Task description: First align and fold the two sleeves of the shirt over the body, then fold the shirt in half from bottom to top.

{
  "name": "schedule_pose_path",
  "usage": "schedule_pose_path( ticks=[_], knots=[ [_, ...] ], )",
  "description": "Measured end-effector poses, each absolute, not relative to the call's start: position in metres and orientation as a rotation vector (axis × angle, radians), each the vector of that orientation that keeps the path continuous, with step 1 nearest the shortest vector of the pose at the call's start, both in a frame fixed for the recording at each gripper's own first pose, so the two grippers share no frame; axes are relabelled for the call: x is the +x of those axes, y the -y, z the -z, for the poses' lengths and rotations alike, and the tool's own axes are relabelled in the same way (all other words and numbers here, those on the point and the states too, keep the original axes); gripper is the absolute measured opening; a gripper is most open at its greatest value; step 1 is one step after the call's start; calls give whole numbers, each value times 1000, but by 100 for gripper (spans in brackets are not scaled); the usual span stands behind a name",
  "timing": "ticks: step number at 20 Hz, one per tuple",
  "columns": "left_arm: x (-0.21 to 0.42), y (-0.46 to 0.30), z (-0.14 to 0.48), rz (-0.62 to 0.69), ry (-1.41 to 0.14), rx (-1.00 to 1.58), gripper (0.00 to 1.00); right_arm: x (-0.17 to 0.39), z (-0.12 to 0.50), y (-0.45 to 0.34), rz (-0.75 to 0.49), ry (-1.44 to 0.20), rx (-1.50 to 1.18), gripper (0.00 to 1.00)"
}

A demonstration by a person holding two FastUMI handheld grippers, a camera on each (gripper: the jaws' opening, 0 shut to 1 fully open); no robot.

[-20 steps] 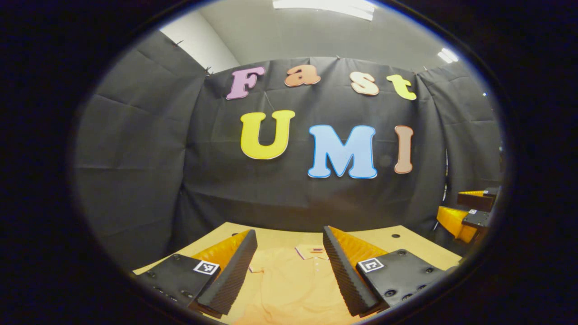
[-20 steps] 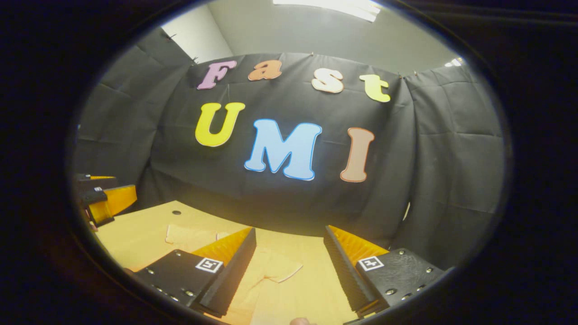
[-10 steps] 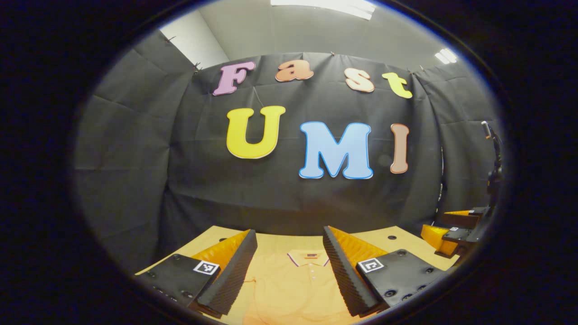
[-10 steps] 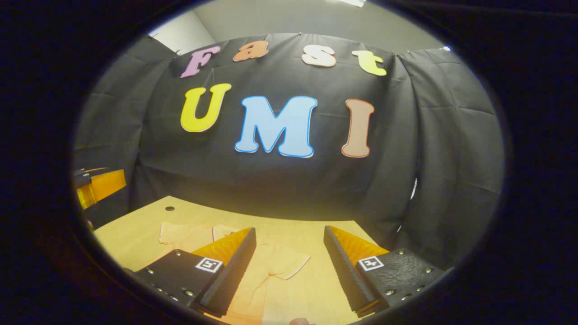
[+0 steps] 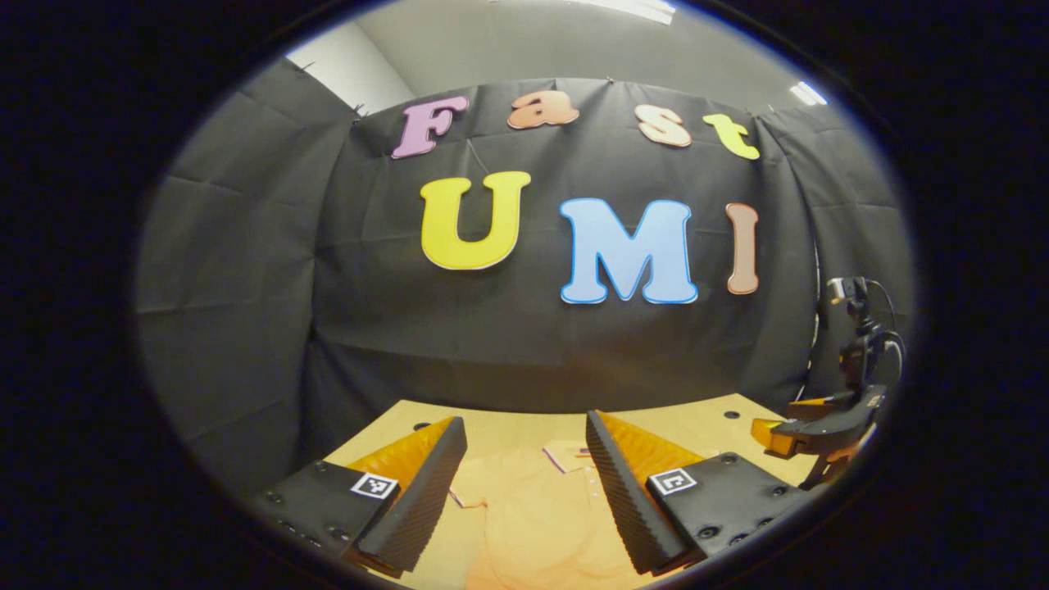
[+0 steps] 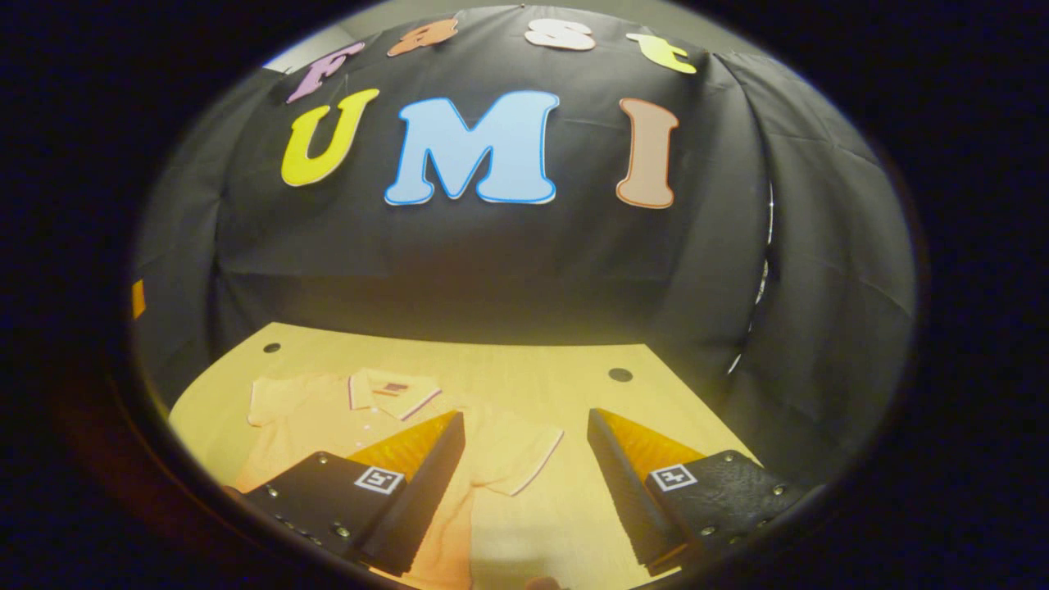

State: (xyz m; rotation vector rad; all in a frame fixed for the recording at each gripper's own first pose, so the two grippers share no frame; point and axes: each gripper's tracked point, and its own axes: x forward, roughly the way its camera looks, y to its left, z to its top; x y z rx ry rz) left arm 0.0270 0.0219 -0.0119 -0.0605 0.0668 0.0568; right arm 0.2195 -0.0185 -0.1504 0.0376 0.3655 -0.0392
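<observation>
Where the black cloth wall (image 5: 492, 344) meets its far edge, a pale wooden table (image 6: 524, 381) fills the lower part of both views, with small dark round holes near its far corners. Above the cloth in the left gripper view, a grey ceiling (image 5: 524, 41) carries bright strip lights, and a white wall patch sits at the upper left.

On the table lies an orange polo shirt (image 6: 328, 410), flat and front up, collar toward the cloth wall. The right gripper view takes in the collar with its dark trim, the button placket, and one short sleeve (image 6: 516, 451) spread out to the side on the wood, unfolded. The left gripper view looks straight up the shirt (image 5: 533, 508) toward the collar.

Both jaws stand wide apart with nothing between them. The left gripper (image 5: 524, 483) hangs above the shirt's chest; the right gripper (image 6: 524, 479) hangs over the spread sleeve and the bare wood beside it. How high either one is above the fabric is hard to judge through the fisheye.

At the right edge of the left gripper view, the right gripper (image 5: 807, 433) appears side-on above the table's edge, with a cabled mount rising behind it.
</observation>
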Motion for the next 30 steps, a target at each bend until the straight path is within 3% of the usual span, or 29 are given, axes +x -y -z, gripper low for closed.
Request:
schedule_pose_path(
  ticks=[14, 30],
  knots=[
    [25, -32, 21, -141, -104, -93, 95, 299, 245, 27, 35, -574, 74, 94],
    [17, -42, 31, -206, -146, -76, 94, 347, 327, 37, 92, -790, 138, 94]
  ],
)
